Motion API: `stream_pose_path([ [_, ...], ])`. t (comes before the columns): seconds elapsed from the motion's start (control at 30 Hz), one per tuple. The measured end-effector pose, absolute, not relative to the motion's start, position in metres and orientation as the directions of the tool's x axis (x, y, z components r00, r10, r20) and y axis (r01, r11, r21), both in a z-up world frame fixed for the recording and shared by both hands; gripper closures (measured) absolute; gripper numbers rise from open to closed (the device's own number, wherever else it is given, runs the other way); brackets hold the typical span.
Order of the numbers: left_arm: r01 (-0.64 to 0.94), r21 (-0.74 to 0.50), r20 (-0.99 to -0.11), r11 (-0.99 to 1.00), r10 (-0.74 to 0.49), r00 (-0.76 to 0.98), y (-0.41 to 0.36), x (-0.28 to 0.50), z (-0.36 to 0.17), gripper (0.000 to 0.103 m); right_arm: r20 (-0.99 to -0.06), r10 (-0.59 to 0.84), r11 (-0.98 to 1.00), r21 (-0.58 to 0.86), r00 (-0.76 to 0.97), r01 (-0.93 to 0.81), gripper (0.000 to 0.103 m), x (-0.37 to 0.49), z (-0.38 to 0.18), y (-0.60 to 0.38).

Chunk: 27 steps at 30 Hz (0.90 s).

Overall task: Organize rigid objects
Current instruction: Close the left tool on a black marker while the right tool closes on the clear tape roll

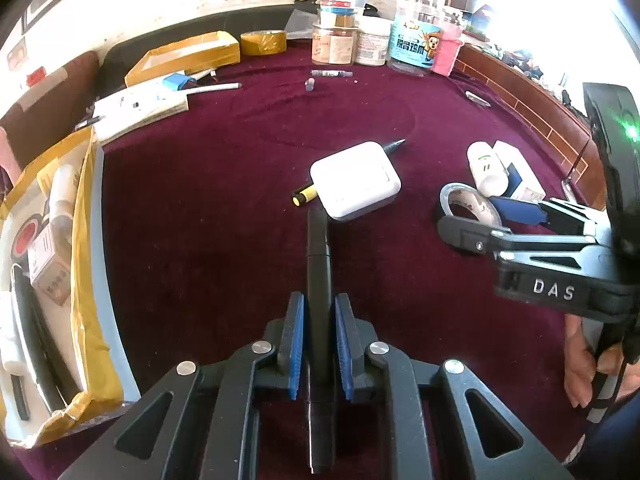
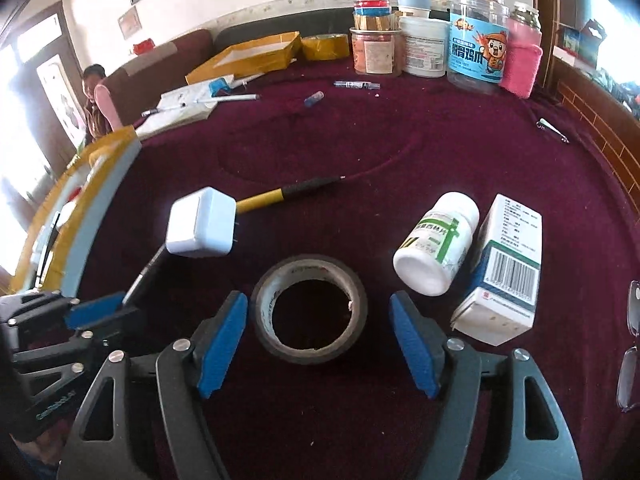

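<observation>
Matt velvety cloth point(image 2: 400, 152), glossy plastic charger point(image 2: 200, 224) — smooth

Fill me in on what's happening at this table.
A person is tidying loose items on a maroon tablecloth with two tools. The left hand-held gripper is shut on a black pen. The right hand-held gripper is open, its fingers on either side of a roll of tape lying flat, not yet gripped. A white charger, pill bottle and medicine box lie nearby. A yellow-taped box at the left holds several items.
</observation>
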<state>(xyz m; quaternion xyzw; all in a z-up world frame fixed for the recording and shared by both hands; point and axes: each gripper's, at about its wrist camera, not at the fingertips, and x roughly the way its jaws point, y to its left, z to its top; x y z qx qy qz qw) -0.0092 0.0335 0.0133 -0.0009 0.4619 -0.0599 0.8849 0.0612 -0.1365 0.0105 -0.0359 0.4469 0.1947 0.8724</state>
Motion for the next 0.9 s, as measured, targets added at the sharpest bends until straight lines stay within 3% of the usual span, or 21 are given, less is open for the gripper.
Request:
stream_pose_path([
  [0.07, 0.107, -0.047, -0.817, 0.993, -0.100, 0.569, 0.032, -0.009, 0.013, 0.087, -0.785, 0.314, 0.922, 0.118, 0.534, -0.369, 0.044, 0.062, 0.012, -0.138],
  [0.3, 0.115, -0.006, -0.811, 0.993, -0.072, 0.580, 0.026, -0.009, 0.013, 0.088, -0.776, 0.331, 0.924, 0.151, 0.536, -0.353, 0.045, 0.064, 0.013, -0.142],
  [0.9, 0.117, -0.093, -0.783, 0.989, -0.145, 0.605, 0.039, -0.020, 0.029, 0.089, -0.710, 0.386, 0.918, 0.229, 0.589, -0.325, 0.045, 0.062, 0.026, -0.156],
])
